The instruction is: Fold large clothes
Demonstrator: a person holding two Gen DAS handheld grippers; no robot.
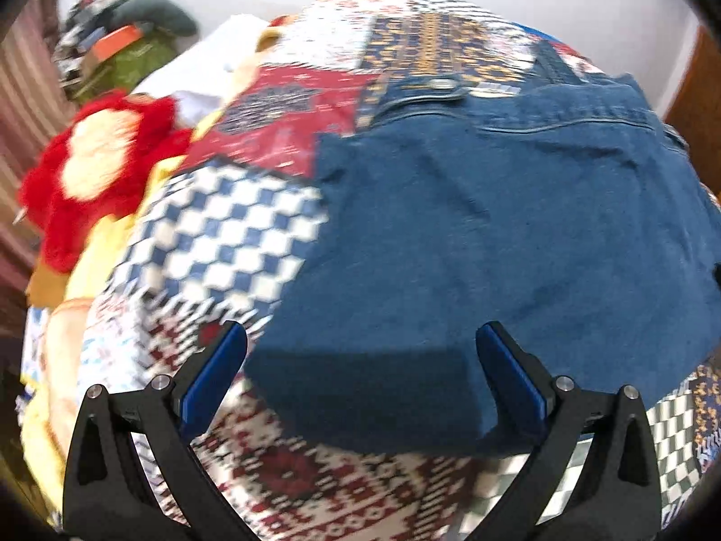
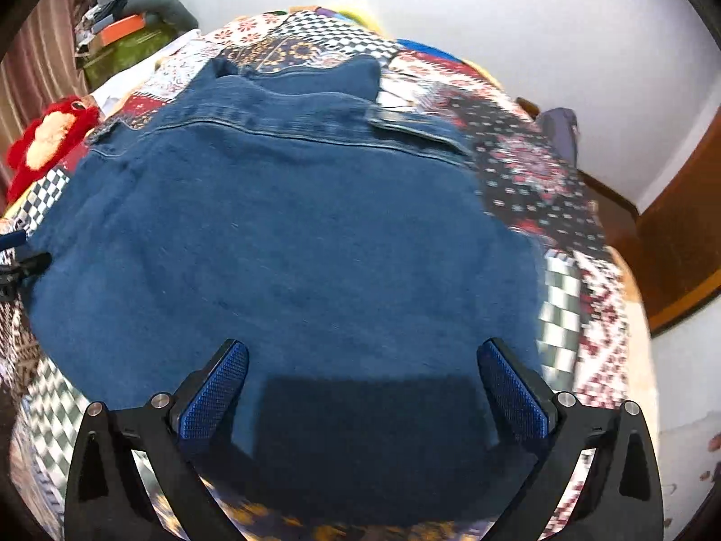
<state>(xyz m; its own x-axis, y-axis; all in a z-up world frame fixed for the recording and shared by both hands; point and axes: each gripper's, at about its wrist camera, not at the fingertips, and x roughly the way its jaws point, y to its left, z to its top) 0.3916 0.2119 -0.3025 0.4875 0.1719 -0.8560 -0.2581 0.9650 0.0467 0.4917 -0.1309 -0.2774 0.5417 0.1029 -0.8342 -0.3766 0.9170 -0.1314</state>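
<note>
A blue denim garment (image 1: 495, 234) lies spread flat on a patchwork bedspread (image 1: 225, 243). In the left wrist view my left gripper (image 1: 360, 338) hangs open over the garment's near left corner, nothing between its blue pads. The right wrist view shows the same denim (image 2: 288, 248) filling the middle, its collar and a folded sleeve at the far end. Over its near edge my right gripper (image 2: 362, 354) stands wide open, its pads empty and apart from the cloth. A bit of the left gripper (image 2: 18, 252) shows at the left edge of that view.
A red and cream plush toy (image 1: 90, 167) lies left of the bedspread (image 2: 563, 207). A pile of boxes and clothes (image 2: 130, 27) sits at the far left corner. White walls stand behind the bed, and wooden furniture (image 2: 685, 225) stands to the right.
</note>
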